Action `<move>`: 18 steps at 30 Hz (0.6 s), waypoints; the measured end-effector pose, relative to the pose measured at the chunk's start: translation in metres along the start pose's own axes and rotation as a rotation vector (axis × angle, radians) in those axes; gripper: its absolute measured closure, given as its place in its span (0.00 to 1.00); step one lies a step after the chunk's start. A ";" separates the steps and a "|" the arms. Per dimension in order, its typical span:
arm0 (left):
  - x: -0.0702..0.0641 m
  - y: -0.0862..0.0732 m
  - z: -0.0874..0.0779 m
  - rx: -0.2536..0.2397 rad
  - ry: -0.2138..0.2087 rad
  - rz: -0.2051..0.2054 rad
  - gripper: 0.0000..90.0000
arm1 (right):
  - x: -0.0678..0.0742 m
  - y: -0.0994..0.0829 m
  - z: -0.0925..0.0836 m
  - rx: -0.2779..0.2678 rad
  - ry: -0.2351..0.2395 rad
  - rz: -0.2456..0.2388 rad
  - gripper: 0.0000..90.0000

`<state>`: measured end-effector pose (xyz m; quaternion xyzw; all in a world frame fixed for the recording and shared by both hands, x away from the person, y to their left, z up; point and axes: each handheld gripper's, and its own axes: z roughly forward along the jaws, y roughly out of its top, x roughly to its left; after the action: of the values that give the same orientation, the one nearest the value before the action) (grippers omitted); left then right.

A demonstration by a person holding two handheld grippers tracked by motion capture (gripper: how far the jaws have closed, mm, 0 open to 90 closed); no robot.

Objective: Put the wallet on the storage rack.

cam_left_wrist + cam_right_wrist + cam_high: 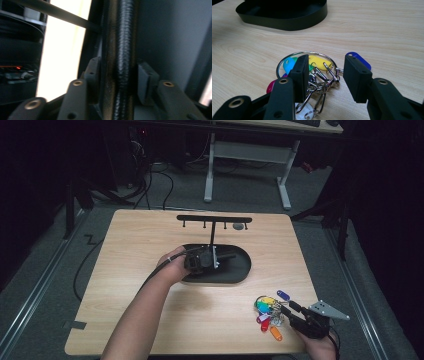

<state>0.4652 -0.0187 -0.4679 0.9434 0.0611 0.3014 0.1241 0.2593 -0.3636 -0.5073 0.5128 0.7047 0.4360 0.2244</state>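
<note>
Left gripper [200, 260] clamps the black metal stand's upright post [119, 50]; right gripper [325, 75], jaws open, straddles the coloured-tag key bunch [312, 75].

Your grippers: black jaws, brass-ringed screw holes | right gripper [286, 312]: grey three-cornered plate | left gripper [202, 260]: black cable | forearms bare

tabletop [150, 250]: pale wood, fine straight grain
oval metal tray base [240, 270]: glossy black, as are its upright post [120, 50] and hooked crossbar [214, 219]
bunch of plastic key tags on a silver ring [312, 72]: yellow, cyan, green, blue, magenta, white; an orange one too, perhaps
hand-held gripper [325, 75]: matt black jaws, brass-coloured screw eyelets
floor [320, 195]: grey carpet
</note>
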 end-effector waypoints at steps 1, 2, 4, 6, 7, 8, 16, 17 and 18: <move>-0.001 0.000 -0.001 0.001 -0.005 -0.006 0.64 | 0.000 0.000 0.000 0.001 -0.001 0.001 0.63; -0.002 -0.001 -0.002 -0.002 -0.008 -0.012 0.64 | 0.000 0.000 0.000 0.002 -0.001 0.001 0.63; -0.005 -0.002 -0.003 -0.003 -0.024 -0.037 0.62 | 0.000 0.000 0.000 0.001 -0.001 -0.003 0.63; -0.008 -0.004 -0.005 0.000 -0.035 -0.045 0.61 | 0.000 0.001 0.000 0.001 -0.001 -0.005 0.63; -0.010 -0.005 -0.005 -0.008 -0.039 -0.049 0.61 | 0.001 0.001 0.000 0.001 -0.001 -0.009 0.63; -0.012 -0.006 -0.007 -0.016 -0.047 -0.057 0.60 | 0.001 0.001 0.000 0.002 -0.002 -0.008 0.63; -0.013 -0.019 -0.034 -0.133 -0.089 -0.183 0.60 | 0.001 0.000 0.001 0.010 -0.006 -0.012 0.63; -0.015 -0.025 -0.040 -0.140 -0.099 -0.213 0.60 | 0.001 0.000 0.001 0.011 -0.009 -0.013 0.63; -0.017 -0.029 -0.043 -0.147 -0.104 -0.224 0.60 | 0.001 0.000 0.001 0.011 -0.011 -0.013 0.63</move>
<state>0.4251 0.0144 -0.4506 0.9335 0.1371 0.2402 0.2284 0.2592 -0.3620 -0.5074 0.5116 0.7092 0.4279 0.2284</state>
